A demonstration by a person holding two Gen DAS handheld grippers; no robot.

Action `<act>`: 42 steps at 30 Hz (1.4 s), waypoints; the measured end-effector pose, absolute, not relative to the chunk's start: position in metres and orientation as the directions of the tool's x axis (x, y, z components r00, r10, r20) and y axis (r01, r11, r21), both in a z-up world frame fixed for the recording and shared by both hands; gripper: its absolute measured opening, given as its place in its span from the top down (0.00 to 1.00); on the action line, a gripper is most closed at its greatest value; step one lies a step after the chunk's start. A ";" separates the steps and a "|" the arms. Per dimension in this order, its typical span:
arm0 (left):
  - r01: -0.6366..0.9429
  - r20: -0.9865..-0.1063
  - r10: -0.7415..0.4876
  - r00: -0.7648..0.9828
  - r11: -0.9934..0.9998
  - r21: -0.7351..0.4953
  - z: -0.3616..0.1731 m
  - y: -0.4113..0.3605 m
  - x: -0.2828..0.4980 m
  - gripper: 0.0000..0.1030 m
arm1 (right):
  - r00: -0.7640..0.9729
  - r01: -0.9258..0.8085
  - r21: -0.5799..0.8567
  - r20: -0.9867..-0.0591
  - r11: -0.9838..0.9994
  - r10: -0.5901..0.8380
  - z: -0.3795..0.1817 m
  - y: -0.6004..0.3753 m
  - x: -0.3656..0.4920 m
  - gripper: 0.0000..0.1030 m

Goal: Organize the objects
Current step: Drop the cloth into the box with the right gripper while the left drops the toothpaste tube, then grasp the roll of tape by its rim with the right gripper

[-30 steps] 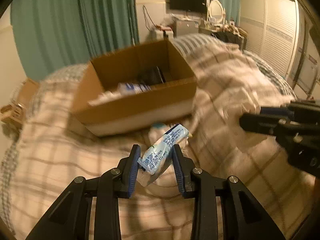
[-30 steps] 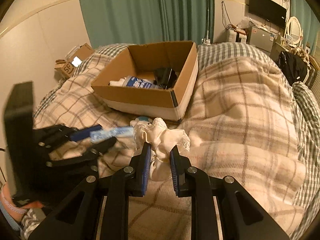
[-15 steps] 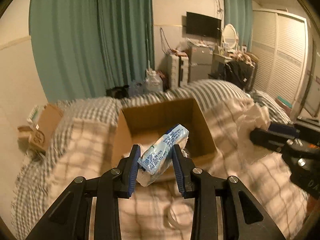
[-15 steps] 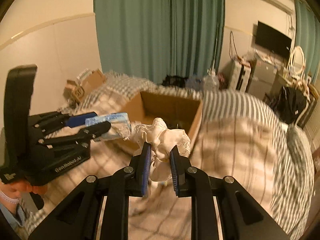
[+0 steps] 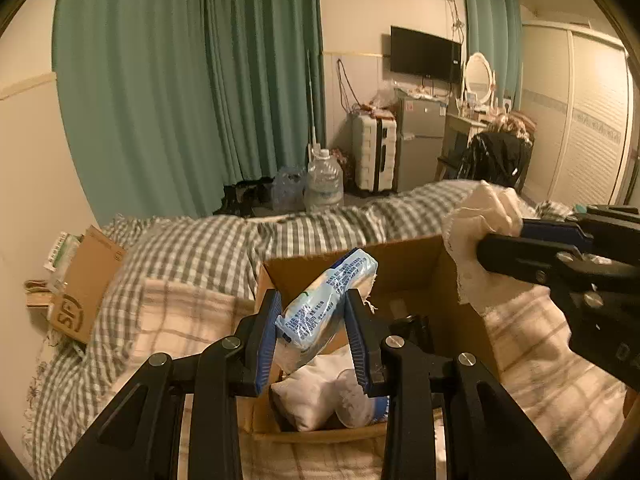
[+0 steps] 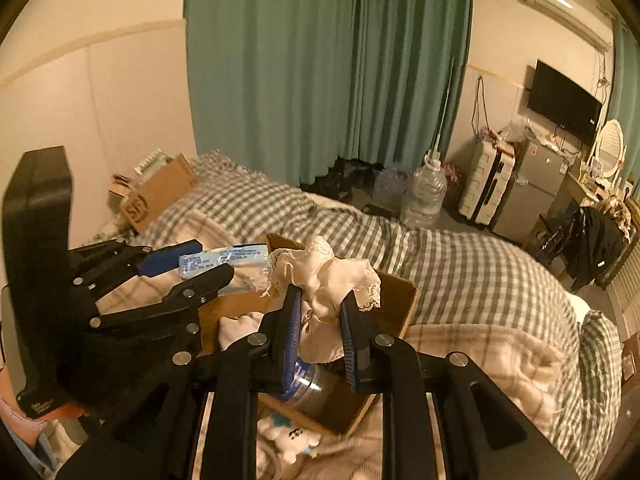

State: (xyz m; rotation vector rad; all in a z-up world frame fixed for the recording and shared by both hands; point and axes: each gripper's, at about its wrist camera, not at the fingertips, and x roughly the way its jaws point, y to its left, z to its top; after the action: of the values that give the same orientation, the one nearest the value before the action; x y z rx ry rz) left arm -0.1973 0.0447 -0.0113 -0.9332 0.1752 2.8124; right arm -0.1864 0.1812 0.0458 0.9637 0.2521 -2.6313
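Observation:
My left gripper (image 5: 311, 332) is shut on a light blue plastic packet (image 5: 326, 304) and holds it above the open cardboard box (image 5: 404, 264) on the bed. My right gripper (image 6: 320, 332) is shut on a cream lace-edged cloth (image 6: 324, 276) and holds it over the same box (image 6: 396, 300). The right gripper with the cloth (image 5: 480, 224) shows at the right of the left wrist view; the left gripper with the packet (image 6: 224, 260) shows at the left of the right wrist view. White soft items (image 5: 316, 392) and a dark object (image 5: 412, 328) lie in the box.
The box sits on a bed with a plaid blanket (image 5: 180, 320) and checked sheet (image 6: 460, 256). A small cardboard box (image 5: 84, 284) lies at the bed's left edge. A small white plush (image 6: 288, 436) lies before the box. Water jug (image 5: 324, 180), suitcase, fridge and curtains stand beyond.
Both grippers have lifted their items off the blanket and moved forward over the box. The box now lies directly under them. Both grips are unchanged.

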 end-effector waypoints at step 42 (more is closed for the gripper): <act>-0.010 -0.533 0.006 -0.846 -1.000 0.005 -0.003 -0.026 -0.043 0.00 | -0.799 0.263 -0.039 -0.569 -0.964 -0.195 0.048 0.206 -0.032 0.01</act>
State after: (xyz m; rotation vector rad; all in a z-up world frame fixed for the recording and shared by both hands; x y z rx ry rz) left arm -0.0428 -0.0263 -0.0033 -0.8686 0.0125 3.0102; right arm -0.0318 0.2055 0.0477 0.8566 0.1703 -2.7646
